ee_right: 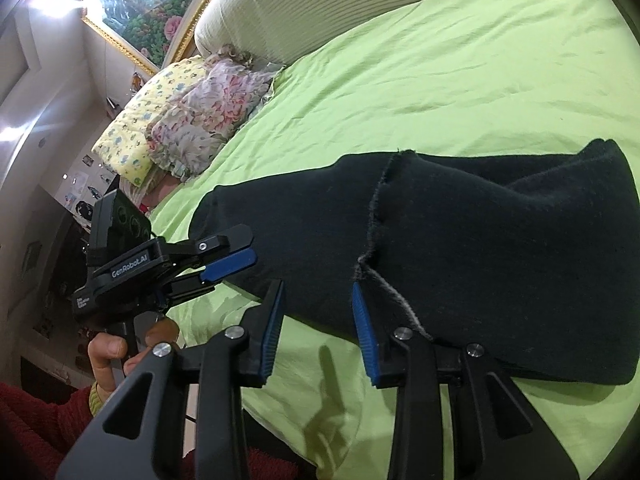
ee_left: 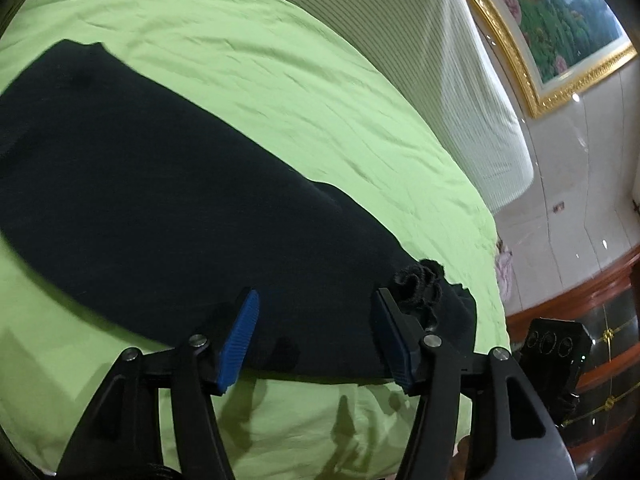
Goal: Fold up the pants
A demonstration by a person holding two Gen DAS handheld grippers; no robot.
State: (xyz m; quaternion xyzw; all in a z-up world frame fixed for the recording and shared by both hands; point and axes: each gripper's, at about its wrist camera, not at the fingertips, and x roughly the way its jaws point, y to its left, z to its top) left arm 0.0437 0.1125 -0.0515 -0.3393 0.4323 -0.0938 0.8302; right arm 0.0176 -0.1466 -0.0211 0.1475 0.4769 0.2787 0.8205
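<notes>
Black pants (ee_left: 140, 208) lie folded lengthwise on a green bedsheet (ee_left: 280, 80). My left gripper (ee_left: 316, 340) is open just above their near edge, with a bunched end of the fabric (ee_left: 420, 284) beside its right finger and nothing pinched. In the right wrist view the pants (ee_right: 500, 264) stretch to the right, a pale seam (ee_right: 376, 232) running across them. My right gripper (ee_right: 318, 334) is open over their near edge, pads apart and clear of the cloth. The left gripper (ee_right: 240, 252) shows at the pants' left end, held by a hand (ee_right: 108, 352).
A ribbed white headboard (ee_left: 420, 60) runs along the far side of the bed. Floral pillows (ee_right: 192, 120) lie at the sheet's far left corner. A gold-framed painting (ee_left: 560, 20) hangs on the wall and dark wooden furniture (ee_left: 600, 288) stands past the bed's right edge.
</notes>
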